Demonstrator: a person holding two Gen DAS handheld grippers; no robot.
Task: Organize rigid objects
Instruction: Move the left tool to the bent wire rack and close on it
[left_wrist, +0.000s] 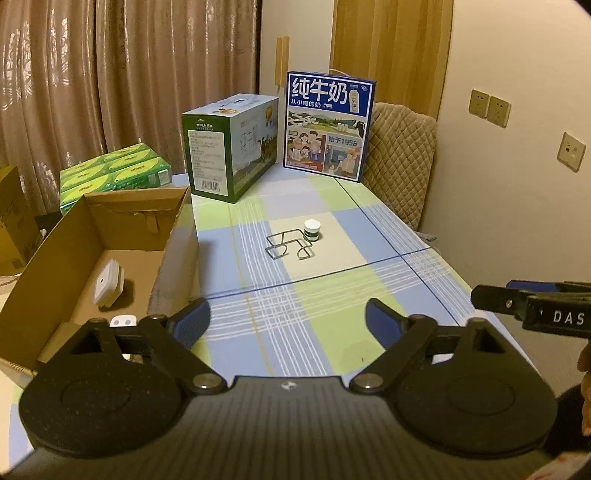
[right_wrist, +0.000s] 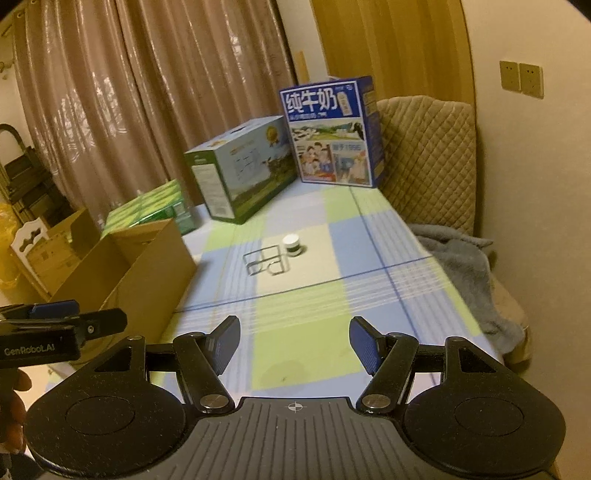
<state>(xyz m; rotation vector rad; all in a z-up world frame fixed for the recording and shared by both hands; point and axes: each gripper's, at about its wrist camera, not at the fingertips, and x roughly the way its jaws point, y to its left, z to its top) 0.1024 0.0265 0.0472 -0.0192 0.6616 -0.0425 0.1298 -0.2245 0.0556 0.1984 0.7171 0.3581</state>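
Both grippers hover low over the near end of the counter, which is covered in a blue, green and white checked cloth. The left gripper has its jaws spread wide with nothing between them, and the right gripper is likewise wide and empty. Farther along the counter, well apart from both, a small jar with a white lid stands upright, touching or just beside a bent wire rack (which of the two cannot be told). At the left edge sits an open cardboard box; a white plug adapter lies on its floor, and another small white piece shows just behind the left finger. Beyond the box are a green pack, a green-and-white milk carton case and a blue milk carton case standing at the far end.
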